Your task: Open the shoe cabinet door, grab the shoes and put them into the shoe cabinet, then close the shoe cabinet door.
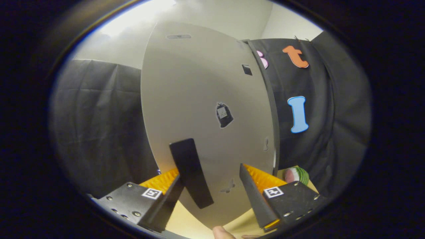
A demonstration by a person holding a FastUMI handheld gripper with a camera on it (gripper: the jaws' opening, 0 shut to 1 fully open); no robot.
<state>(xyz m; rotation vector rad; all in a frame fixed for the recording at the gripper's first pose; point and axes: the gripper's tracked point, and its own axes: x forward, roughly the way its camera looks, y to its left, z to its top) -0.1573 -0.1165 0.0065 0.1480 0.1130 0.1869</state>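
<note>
Right, hand-held gripper (212, 186) sits with fingers spread wide, nothing clamped. The dark handle (190, 172) of the shoe cabinet door (199, 99) stands between the fingers, close against the left one; whether that finger touches it I cannot tell, and the right finger is apart from it. Looks like the fingers straddle the handle so a squeeze or sideways pull can swing the door. The door is a pale flat panel with small stickers, just ahead of the fingers, its dark edge toward the right. Open or closed is hard to judge from here. Beyond the right finger, low on the tabletop (239, 225), a pink and green striped thing (297, 175) peeks out, possibly a shoe, not sure. A fingertip (221, 233) shows below the fingers.
</note>
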